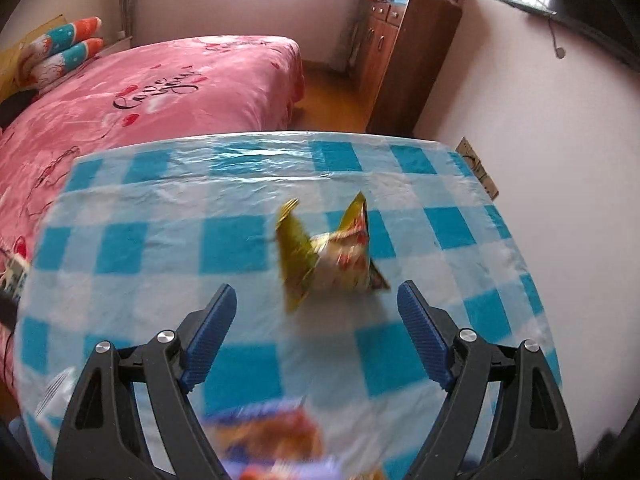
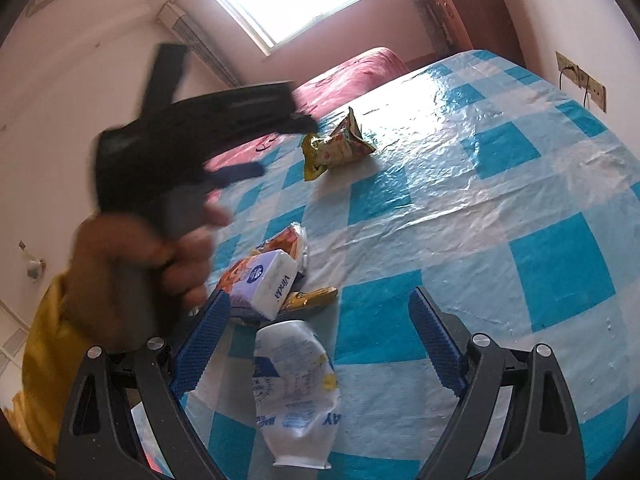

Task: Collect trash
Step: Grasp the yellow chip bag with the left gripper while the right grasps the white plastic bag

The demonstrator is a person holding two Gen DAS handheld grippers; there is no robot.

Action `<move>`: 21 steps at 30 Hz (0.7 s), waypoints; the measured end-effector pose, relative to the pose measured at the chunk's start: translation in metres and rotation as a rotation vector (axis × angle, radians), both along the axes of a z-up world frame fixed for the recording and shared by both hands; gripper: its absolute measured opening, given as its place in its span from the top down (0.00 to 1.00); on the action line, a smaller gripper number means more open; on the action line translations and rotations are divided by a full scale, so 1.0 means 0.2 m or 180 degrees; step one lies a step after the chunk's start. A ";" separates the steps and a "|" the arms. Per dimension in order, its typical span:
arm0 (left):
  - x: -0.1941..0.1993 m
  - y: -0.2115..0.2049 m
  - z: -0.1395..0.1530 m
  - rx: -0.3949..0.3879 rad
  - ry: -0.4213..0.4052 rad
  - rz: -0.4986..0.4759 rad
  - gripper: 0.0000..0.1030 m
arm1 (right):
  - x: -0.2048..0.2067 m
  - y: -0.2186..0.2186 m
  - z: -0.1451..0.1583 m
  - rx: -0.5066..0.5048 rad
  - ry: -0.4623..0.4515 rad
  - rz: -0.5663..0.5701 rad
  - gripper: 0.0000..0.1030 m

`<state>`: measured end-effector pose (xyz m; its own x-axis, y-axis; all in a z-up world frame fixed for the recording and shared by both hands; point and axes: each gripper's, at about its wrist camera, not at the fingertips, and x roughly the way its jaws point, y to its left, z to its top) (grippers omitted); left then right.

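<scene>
Hovering with jaws apart, the left gripper (image 1: 312,300) faces the crumpled yellow snack wrapper (image 1: 332,256) at frame centre on the checked tablecloth (image 1: 120,240). The right gripper (image 2: 320,304), also spread, overhangs a flattened white cup (image 2: 296,392); a shallow pinch could snag the glossy cloth.

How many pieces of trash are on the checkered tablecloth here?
5 visible: a yellow-green snack bag farthest out, an orange wrapper, a Vinda tissue pack on it, a small yellow wrapper, a crushed white cup nearest. More may be hidden.
</scene>
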<state>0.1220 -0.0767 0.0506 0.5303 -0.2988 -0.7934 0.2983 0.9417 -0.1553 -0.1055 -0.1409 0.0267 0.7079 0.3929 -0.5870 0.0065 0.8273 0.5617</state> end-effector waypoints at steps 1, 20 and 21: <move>0.03 -0.03 -0.02 0.0029 0.0003 0.0000 0.19 | 0.01 0.00 0.00 0.0011 0.0024 0.0037 0.13; 0.23 -0.11 -0.20 0.0257 0.0398 0.0187 0.37 | 0.01 0.24 -0.02 -0.0849 0.0185 0.0471 0.27; 0.22 -0.11 -0.20 0.0241 0.0395 0.0201 0.38 | 0.01 0.25 -0.02 -0.0894 0.0187 0.0482 0.30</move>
<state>0.1667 -0.0986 0.0106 0.4427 -0.2047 -0.8730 0.2212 0.9684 -0.1150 -0.1041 -0.0907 0.0225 0.6154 0.3080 -0.7256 -0.1029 0.9440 0.3135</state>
